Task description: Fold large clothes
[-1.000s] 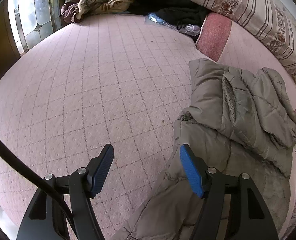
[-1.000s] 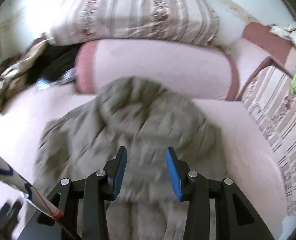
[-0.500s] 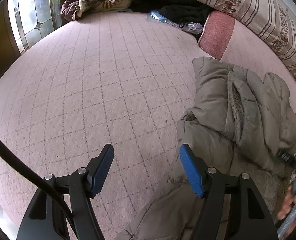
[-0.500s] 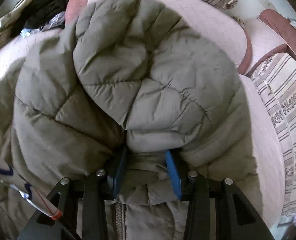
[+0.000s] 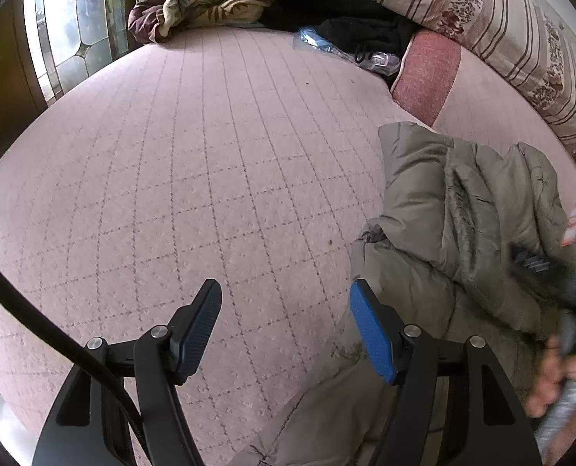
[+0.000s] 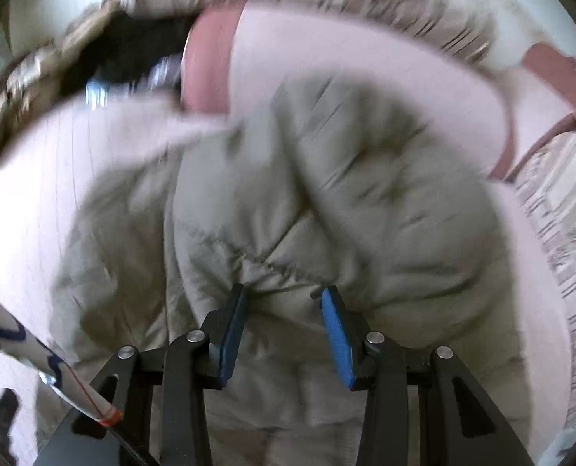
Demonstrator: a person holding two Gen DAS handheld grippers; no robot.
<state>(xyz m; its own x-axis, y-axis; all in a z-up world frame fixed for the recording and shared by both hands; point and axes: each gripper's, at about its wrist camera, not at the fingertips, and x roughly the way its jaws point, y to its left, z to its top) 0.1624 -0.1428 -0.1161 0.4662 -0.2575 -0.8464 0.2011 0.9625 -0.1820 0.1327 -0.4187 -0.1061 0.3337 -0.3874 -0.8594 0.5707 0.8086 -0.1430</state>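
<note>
A: Which step is in hand?

B: An early fold of the padded jacket [image 5: 462,233] is judged to be in hand. It lies bunched on the right part of the pink quilted bed [image 5: 210,155], its top part doubled over the body, close to the pink bolster [image 5: 427,73].

A: How are the 2 tools set?

B: The left tool [image 5: 286,326] is held well open over bare bedcover, just beside the jacket's left edge, with nothing gripped. The right tool [image 6: 284,330] is seen partly open, a bulge of jacket cloth between its 2 pads; whether the pads press on it cannot be told, the view being blurred.

A: What does the next move call for?

B: A firm pinch on that fold by the right tool is probably needed, and the near hem taken by the left.

A: And the room?

B: Wide free bedcover is offered to the left. To the right the striped cushions [image 5: 521,39] crowd in, and at the far edge heaped bedding [image 5: 225,0] is piled.
</note>
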